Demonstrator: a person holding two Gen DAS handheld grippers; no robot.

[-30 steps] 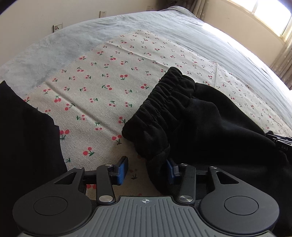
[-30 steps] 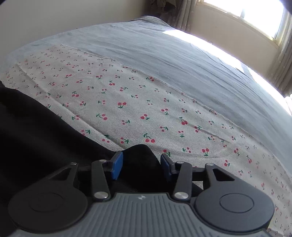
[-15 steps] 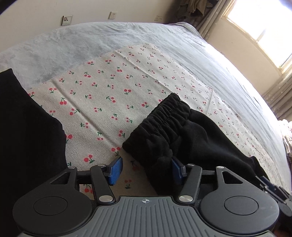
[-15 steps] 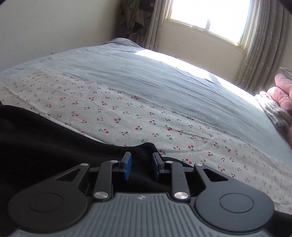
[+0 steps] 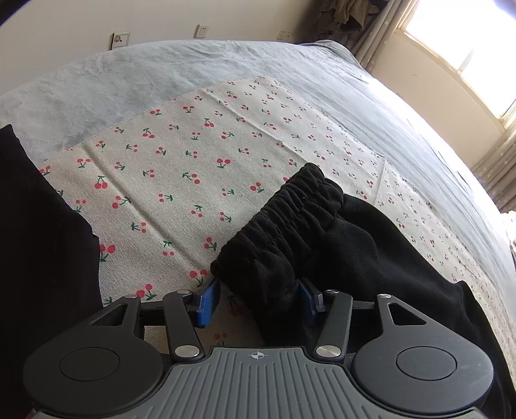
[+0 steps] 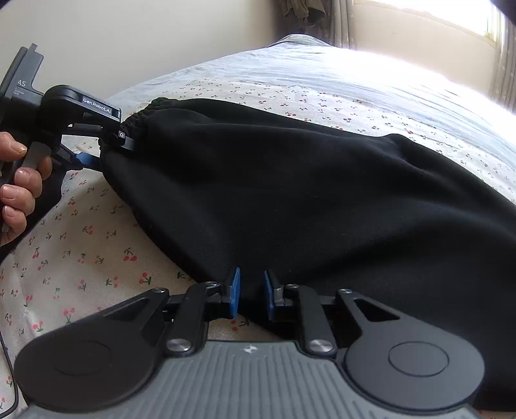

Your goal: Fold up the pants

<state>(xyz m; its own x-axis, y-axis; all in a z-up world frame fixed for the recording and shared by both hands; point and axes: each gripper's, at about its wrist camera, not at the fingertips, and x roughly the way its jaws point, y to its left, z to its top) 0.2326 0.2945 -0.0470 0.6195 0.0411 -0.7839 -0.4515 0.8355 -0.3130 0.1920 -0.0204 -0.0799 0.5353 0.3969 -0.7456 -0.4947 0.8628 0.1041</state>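
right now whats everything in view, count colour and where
pants: one, black, lying across the cherry cloth, elastic waistband toward the left gripper
cherry cloth: one, cream with red cherries, spread on the bed
bedspread: one, pale grey-blue, under the cloth
wall sockets: a few, white, on the far wall
curtains: pale, by the window
left gripper: black with blue pads, jaws closing, waistband end between them
right gripper: black, blue pads, shut on the pants' near edge
hand: one, holding the left gripper's handle
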